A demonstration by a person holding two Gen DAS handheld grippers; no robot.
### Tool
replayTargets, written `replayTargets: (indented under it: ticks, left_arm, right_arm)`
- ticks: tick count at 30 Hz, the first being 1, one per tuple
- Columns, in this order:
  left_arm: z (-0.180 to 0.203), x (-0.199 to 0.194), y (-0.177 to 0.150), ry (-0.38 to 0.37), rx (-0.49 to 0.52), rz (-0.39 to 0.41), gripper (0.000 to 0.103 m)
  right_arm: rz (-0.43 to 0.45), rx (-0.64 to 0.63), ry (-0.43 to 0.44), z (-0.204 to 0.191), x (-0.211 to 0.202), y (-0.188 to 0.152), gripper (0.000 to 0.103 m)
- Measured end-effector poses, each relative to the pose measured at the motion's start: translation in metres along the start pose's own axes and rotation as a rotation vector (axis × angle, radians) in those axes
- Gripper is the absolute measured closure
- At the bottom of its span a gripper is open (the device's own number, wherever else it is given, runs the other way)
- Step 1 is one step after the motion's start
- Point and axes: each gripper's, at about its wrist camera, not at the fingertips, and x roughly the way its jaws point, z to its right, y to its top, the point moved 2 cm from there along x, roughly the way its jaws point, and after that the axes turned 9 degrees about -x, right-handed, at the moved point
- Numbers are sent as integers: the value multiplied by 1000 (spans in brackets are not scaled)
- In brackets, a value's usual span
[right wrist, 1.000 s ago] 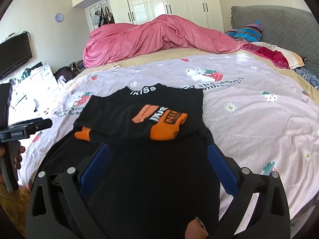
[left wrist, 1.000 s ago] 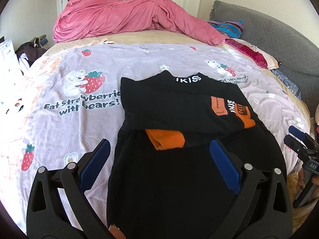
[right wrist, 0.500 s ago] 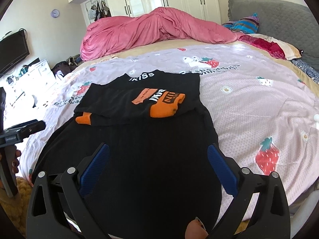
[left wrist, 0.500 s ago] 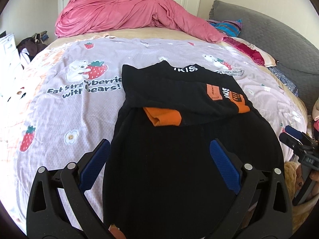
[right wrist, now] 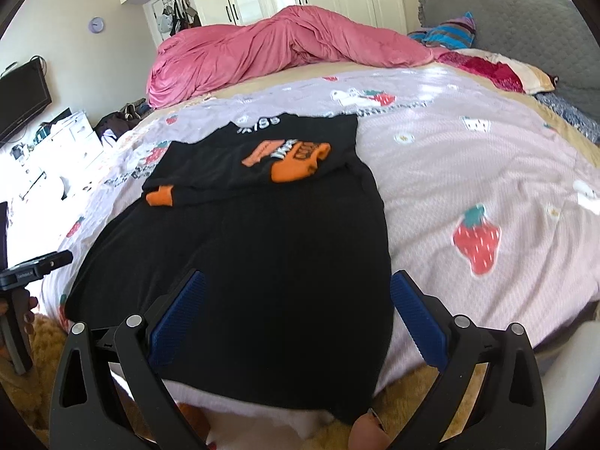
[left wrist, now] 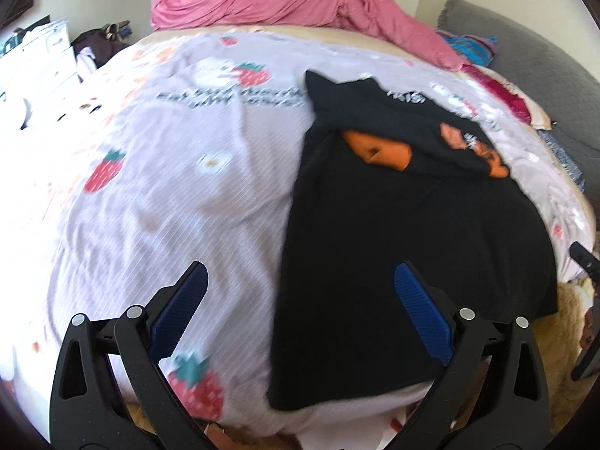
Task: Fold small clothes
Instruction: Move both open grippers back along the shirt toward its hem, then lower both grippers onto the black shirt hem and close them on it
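Black long-sleeved top w/ orange cuffs lies flat on lilac strawberry-print bedsheet, sleeves folded across chest, hem at near bed edge; left gripper w/ blue pads spread wide, holding nothing, above hem's left corner; right gripper likewise agape over hem; crumpled pink duvet beyond.

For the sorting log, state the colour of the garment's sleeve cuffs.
Orange, on the black garment; the sleeve cuffs show best in the right wrist view.
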Motion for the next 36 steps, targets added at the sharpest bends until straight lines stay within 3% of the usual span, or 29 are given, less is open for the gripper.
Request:
replayTargets:
  ticks: [5,15,21,23,24,28,34,36]
  left_arm:
    - [-18,-6,-17,38,-10,-19,9]
    - [-37,-5,-42,39,-31,-85,9]
    - [-32,2,-52,-17,-36,-114,10]
    - [-32,3,-54,-40,-57,-117,19]
    - [-33,3,-55,-53,-72,-118,27]
    - [-32,3,-55,-93,-101,-129,56]
    - [-32,13,-59,-116,-93,-181,60]
    - [-35,15,-58,-135,-120,-190,60]
  right_arm:
    - [-35,-8,11,4,-6,-16,5]
    - [-125,9,37,16,-7,-54,5]
    - [-174,11,54,20,-2,-63,5]
    - [-188,-1,54,20,1,-63,7]
    - [-191,-6,59,19,2,-63,18]
    - [-235,-26,52,19,12,-65,40]
    - [-276,-21,58,24,26,-70,63]
    - [-268,-21,70,24,22,-70,87]
